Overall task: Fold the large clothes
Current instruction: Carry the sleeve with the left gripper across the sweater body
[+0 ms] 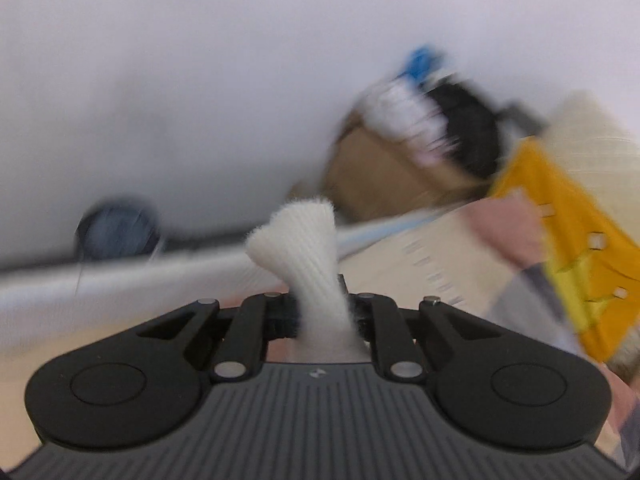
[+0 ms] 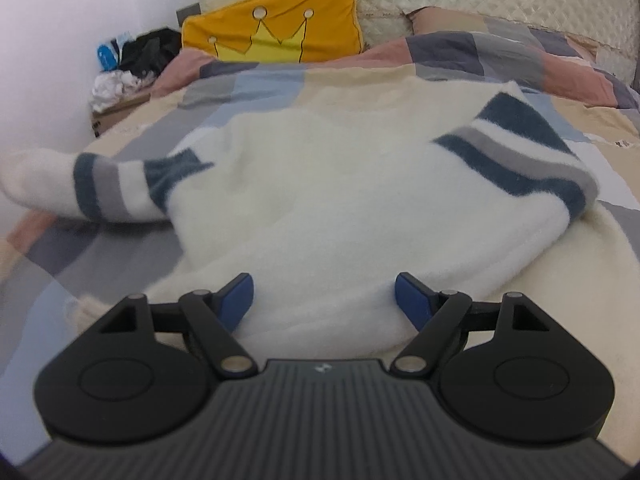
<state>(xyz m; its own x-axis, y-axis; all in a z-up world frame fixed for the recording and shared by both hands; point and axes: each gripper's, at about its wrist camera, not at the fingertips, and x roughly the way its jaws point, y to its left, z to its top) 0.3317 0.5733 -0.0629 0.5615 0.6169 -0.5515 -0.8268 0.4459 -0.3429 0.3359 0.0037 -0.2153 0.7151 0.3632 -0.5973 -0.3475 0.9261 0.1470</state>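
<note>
White ribbed knit, a cuff of the sweater, is being pinched in my left hand-held gripper, jaws clenched on it. The sweater is lying spread on the patchwork bed, while my right hand-held gripper is hovering released over its hem.

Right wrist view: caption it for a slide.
Open right gripper poised over a white striped sweater spread on the patchwork bed.
</note>
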